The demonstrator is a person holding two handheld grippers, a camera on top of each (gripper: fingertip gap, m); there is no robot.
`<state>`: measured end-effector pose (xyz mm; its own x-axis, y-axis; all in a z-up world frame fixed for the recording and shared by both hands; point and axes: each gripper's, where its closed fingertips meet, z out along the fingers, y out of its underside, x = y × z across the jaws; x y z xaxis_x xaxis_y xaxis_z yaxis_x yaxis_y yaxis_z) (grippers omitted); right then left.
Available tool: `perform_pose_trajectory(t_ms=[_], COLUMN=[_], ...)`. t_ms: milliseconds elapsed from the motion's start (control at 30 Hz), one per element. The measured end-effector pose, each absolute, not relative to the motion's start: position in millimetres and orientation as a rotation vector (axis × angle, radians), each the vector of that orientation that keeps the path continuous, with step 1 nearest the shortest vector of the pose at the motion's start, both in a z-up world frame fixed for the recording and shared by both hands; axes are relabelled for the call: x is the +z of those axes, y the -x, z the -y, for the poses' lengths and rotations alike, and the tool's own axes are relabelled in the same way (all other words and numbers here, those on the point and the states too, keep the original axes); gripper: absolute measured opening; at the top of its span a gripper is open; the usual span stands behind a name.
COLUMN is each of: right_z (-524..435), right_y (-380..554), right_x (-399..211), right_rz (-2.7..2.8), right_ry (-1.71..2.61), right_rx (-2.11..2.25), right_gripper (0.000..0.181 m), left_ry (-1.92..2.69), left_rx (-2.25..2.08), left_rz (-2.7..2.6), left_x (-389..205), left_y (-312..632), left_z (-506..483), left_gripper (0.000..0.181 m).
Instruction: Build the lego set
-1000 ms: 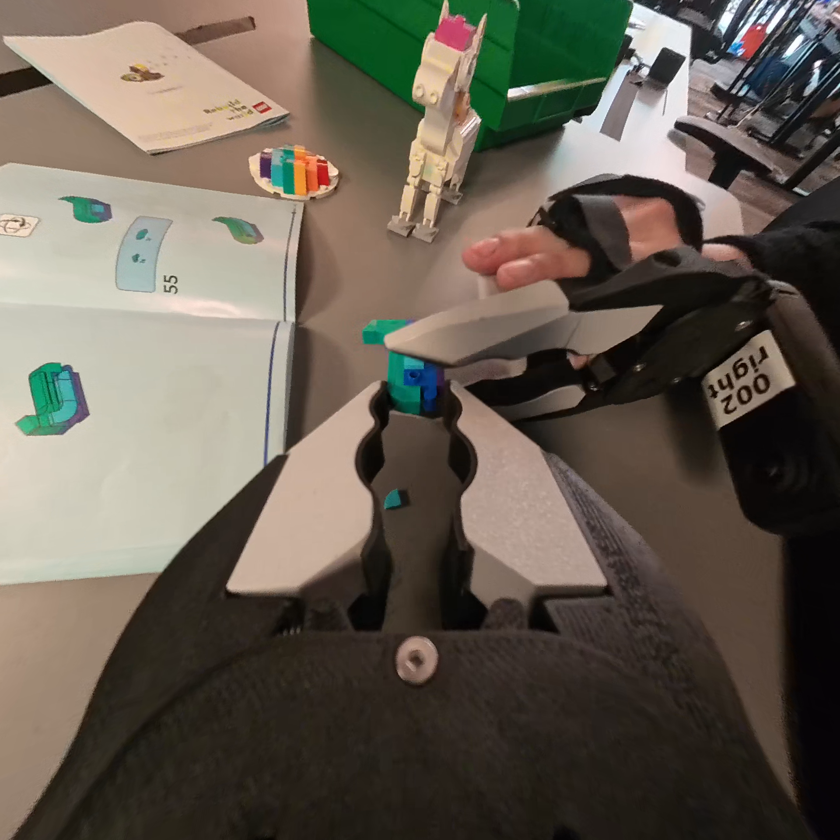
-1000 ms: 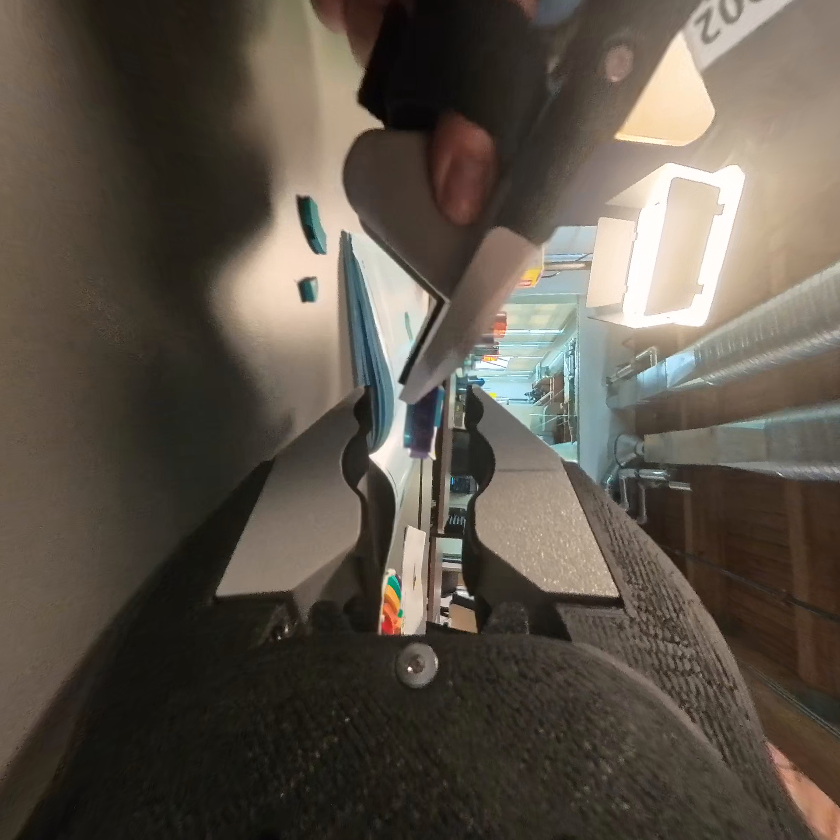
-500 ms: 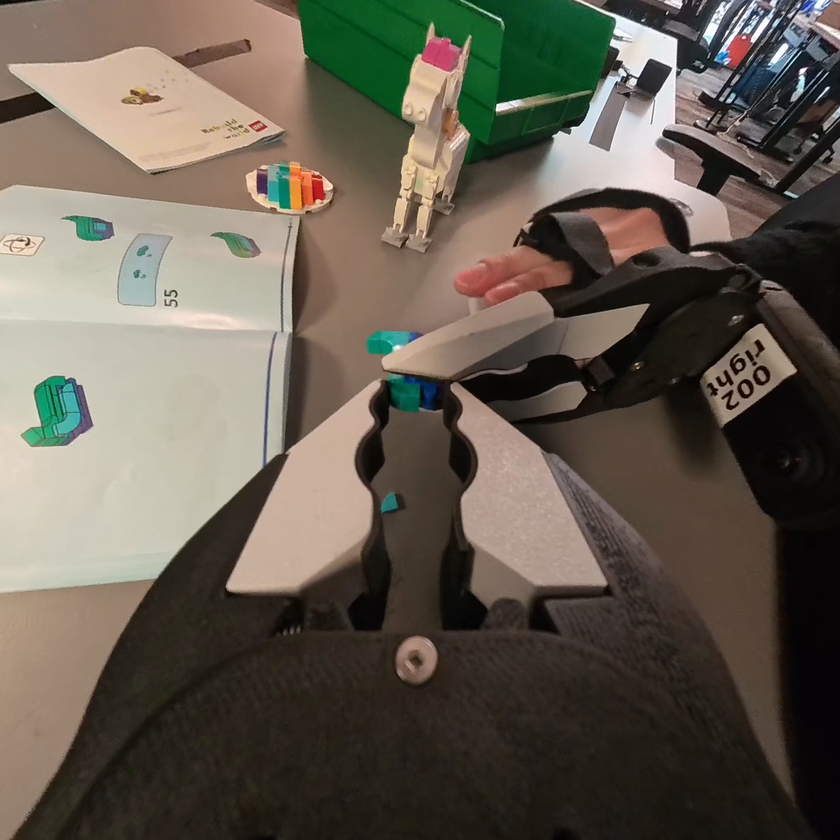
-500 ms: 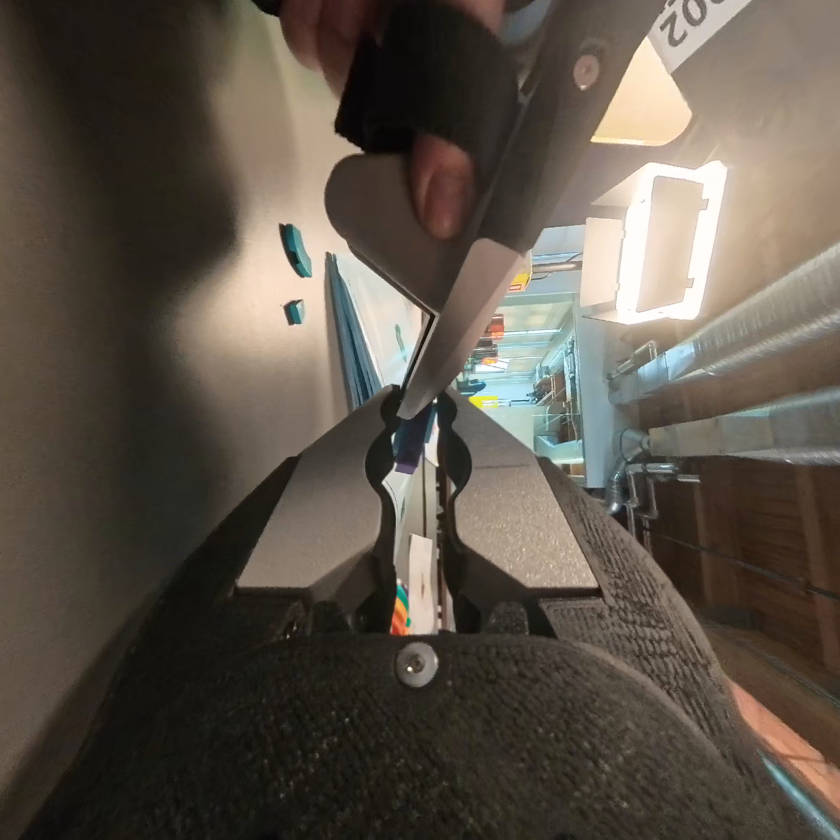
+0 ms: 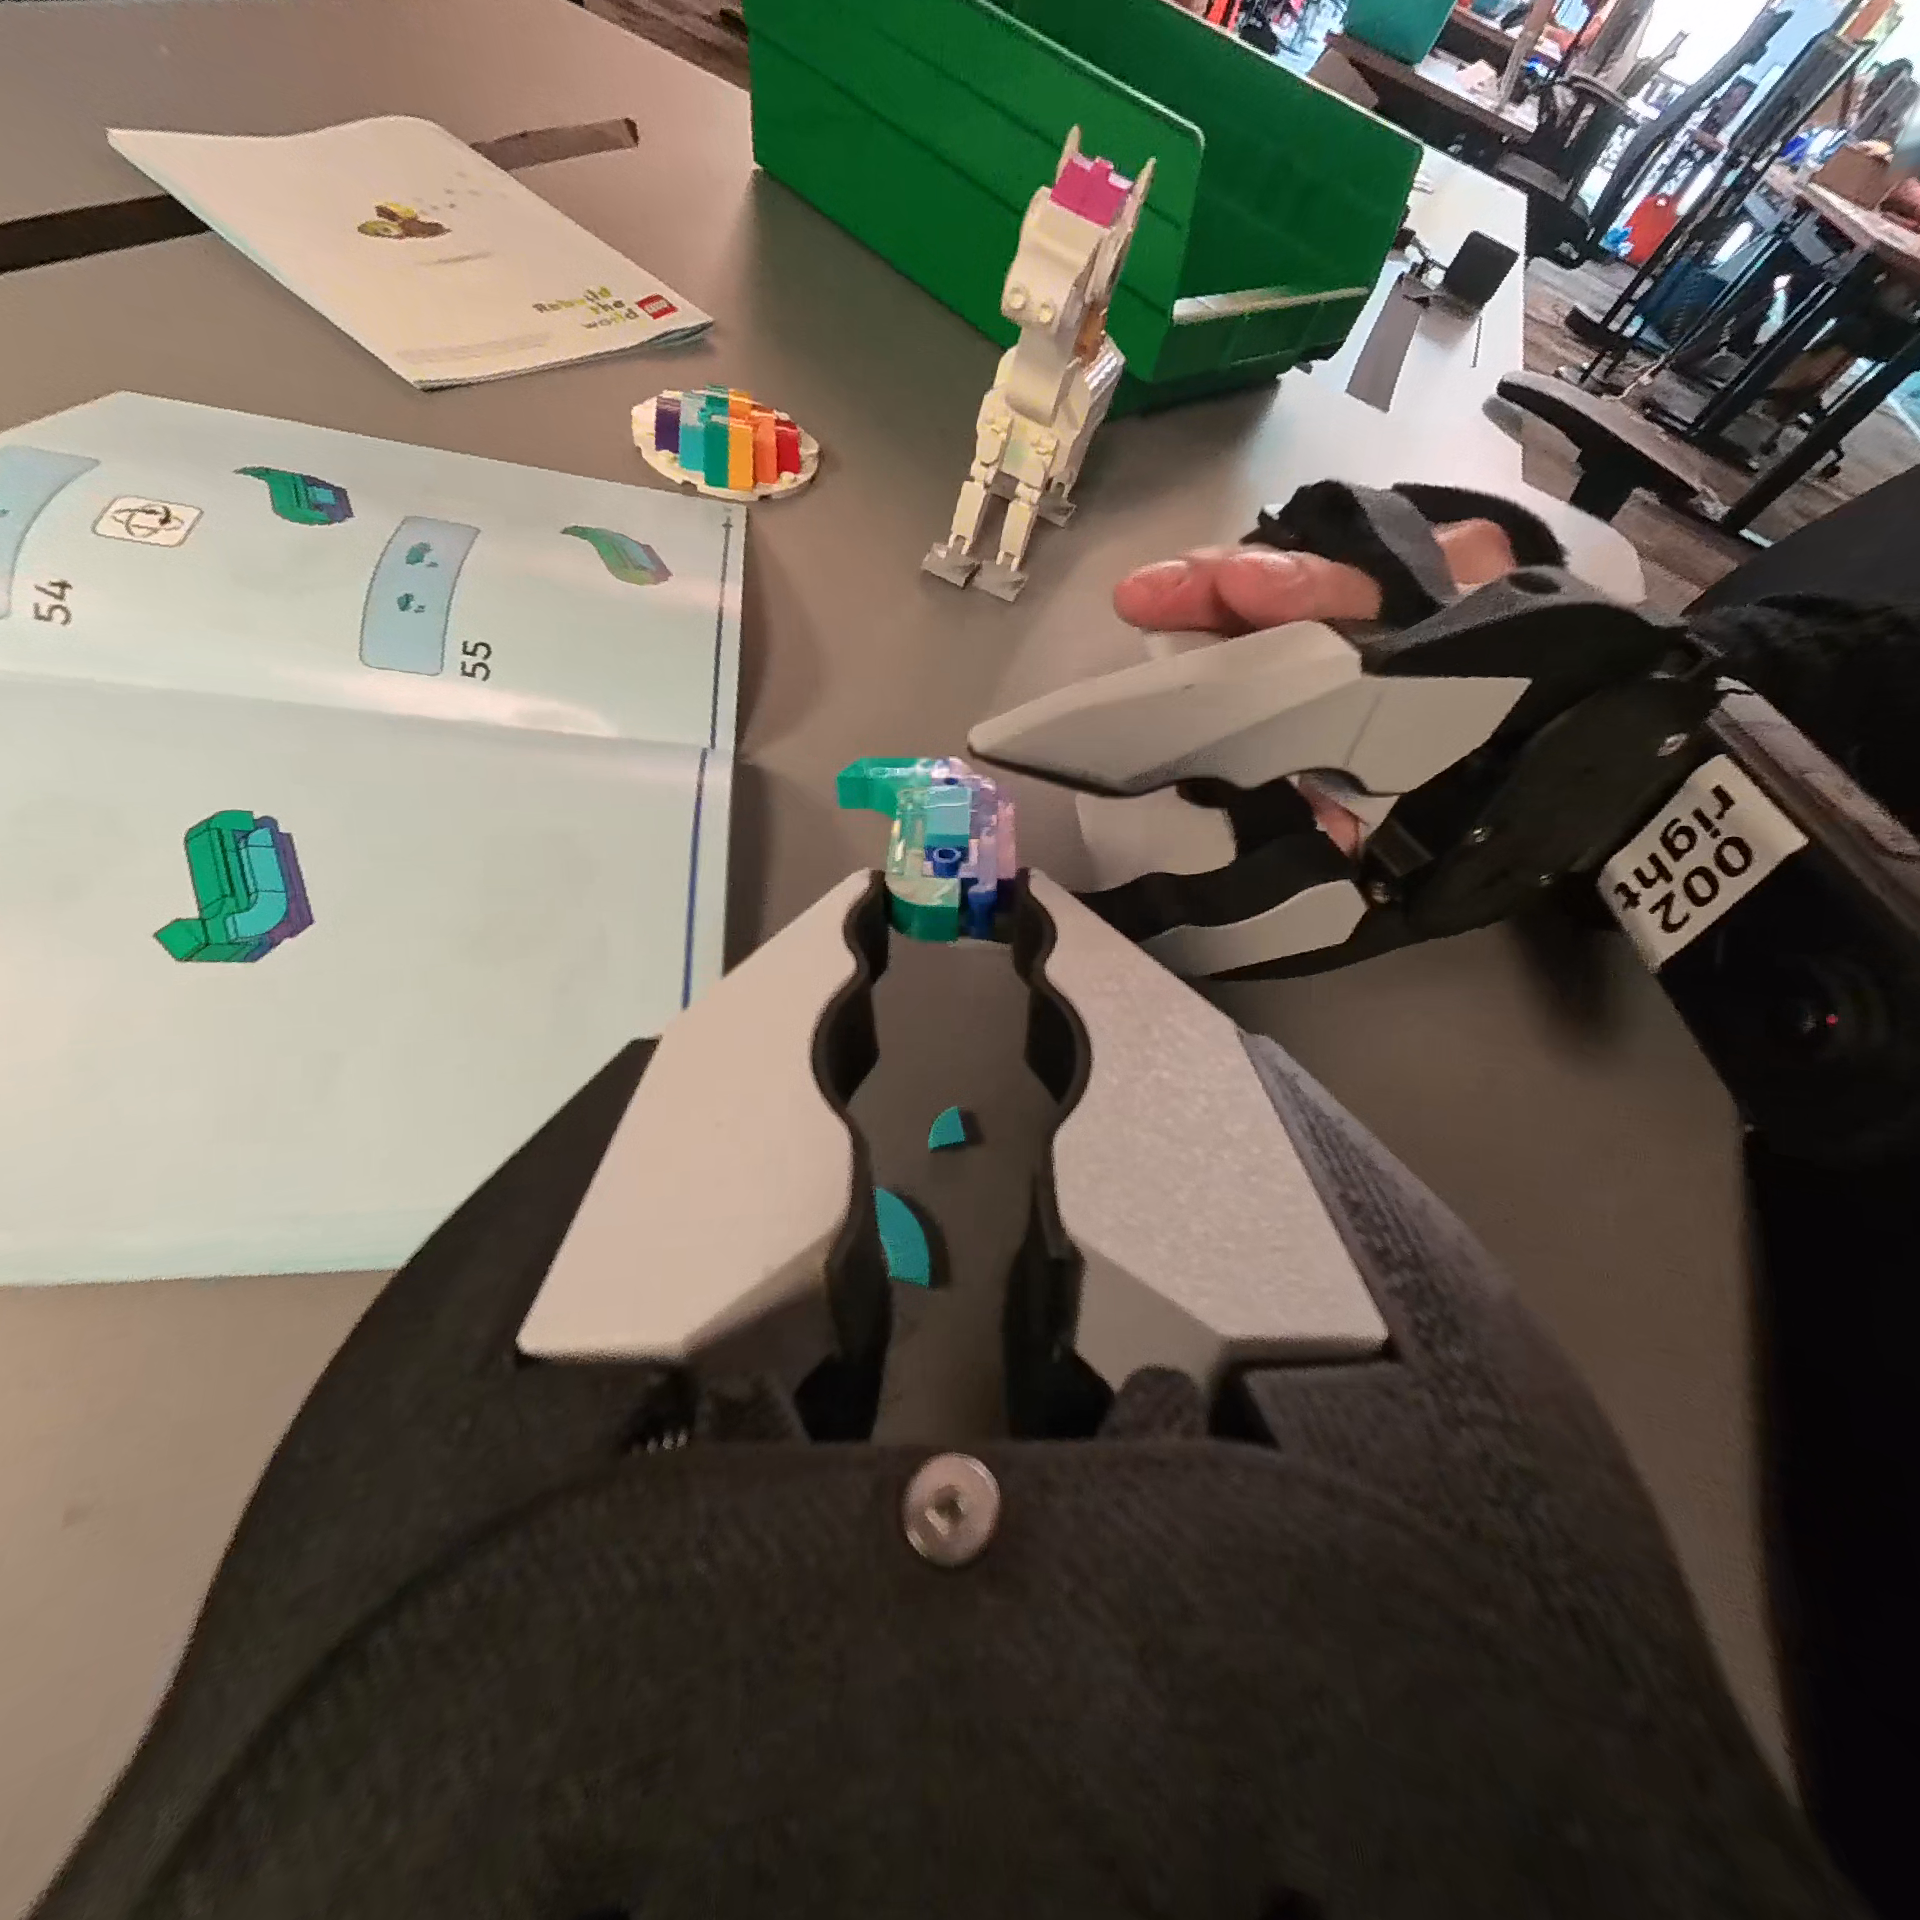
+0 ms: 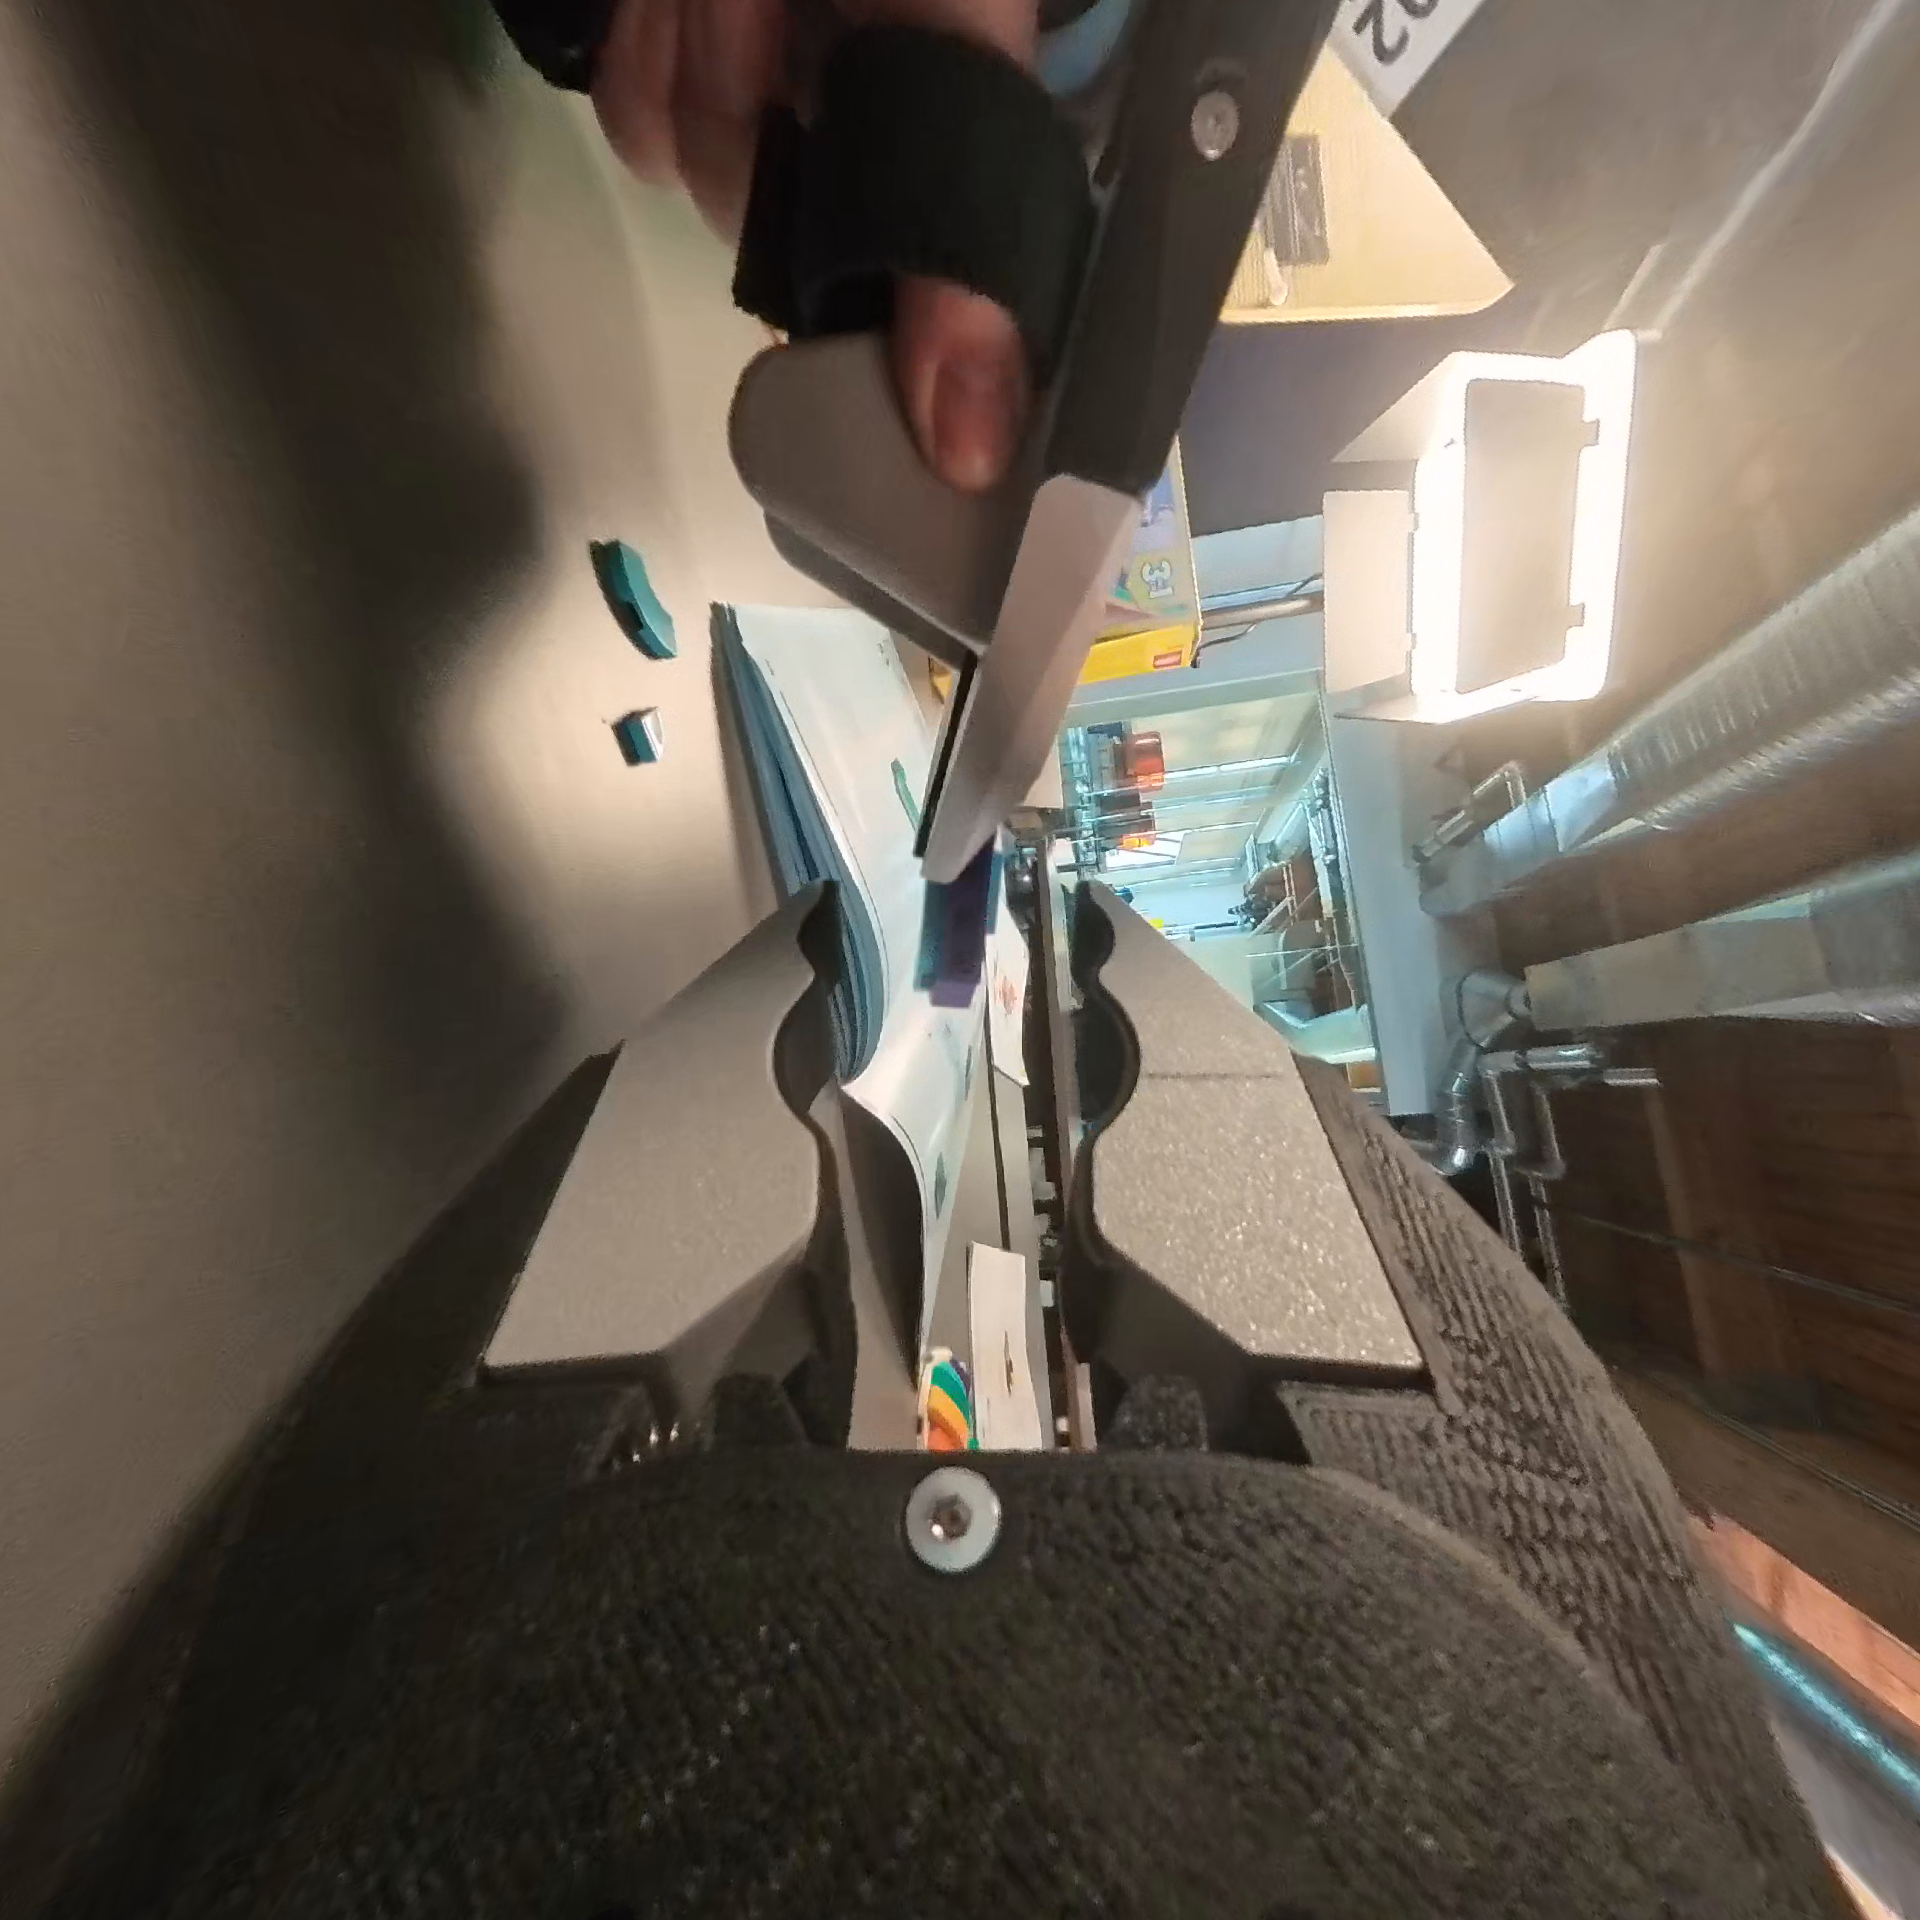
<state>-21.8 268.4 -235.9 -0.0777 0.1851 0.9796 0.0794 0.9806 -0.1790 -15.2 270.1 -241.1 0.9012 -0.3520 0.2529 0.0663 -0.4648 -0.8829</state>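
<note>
Left wrist view: your left hand-held gripper (image 5: 951, 904) pinches the teal and purple lego piece (image 5: 935, 847) upright at its tips, above the grey counter (image 5: 1351, 1091). Your right hand-held gripper (image 5: 1049, 831) stands spread just to its right.

Right wrist view: the lego piece (image 6: 956, 935) lies straight ahead between the spread fingers, untouched; a workshop is behind.

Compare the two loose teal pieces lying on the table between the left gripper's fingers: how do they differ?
The nearer teal piece is larger, a long curved wedge; the farther teal piece is smaller, a short quarter-round. The nearer one lies left, close to the left finger; the farther one lies midway. Both are teal, flat on the table, ungripped.
</note>
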Motion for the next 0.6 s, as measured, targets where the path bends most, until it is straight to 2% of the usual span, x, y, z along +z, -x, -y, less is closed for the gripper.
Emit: perform_pose_trajectory(t_ms=[133, 200, 300, 467, 533, 600], right_z=[-270.0, -270.3, -269.6, -271.4, -277.8, -280.8], right_y=[23.4, 23.3, 21.8, 21.5, 18.9, 12.9], right_x=[-236.7, -234.6, -233.8, -228.6, -229.2, -231.7], right_rz=[1.639, 1.622, 1.651, 1.638, 1.664, 1.706], right_ry=[0.186, 0.168, 0.202, 0.264, 0.345, 0.439], right_rx=[0.049, 0.03, 0.078, 0.172, 0.242, 0.376], right_gripper=[0.03, 0.017, 0.012, 0.013, 0.037, 0.043], left_ry=[1.997, 1.997, 1.998, 1.978, 1.946, 1.894], left_rx=[-0.506, -0.512, -0.509, -0.467, -0.374, -0.313], left_rz=[-0.219, -0.225, -0.237, -0.212, -0.186, -0.141], left_x=[-240.2, -240.0, -240.3, -234.3, -225.5, -213.5], left_y=[11.8, 10.7, 9.0, 18.3, 35.2, 52.4], left_z=[-269.5, -269.1, -268.4, -268.7, -266.8, -262.7], left_gripper=[0.023, 0.023, 0.023, 0.023, 0.023, 0.023])
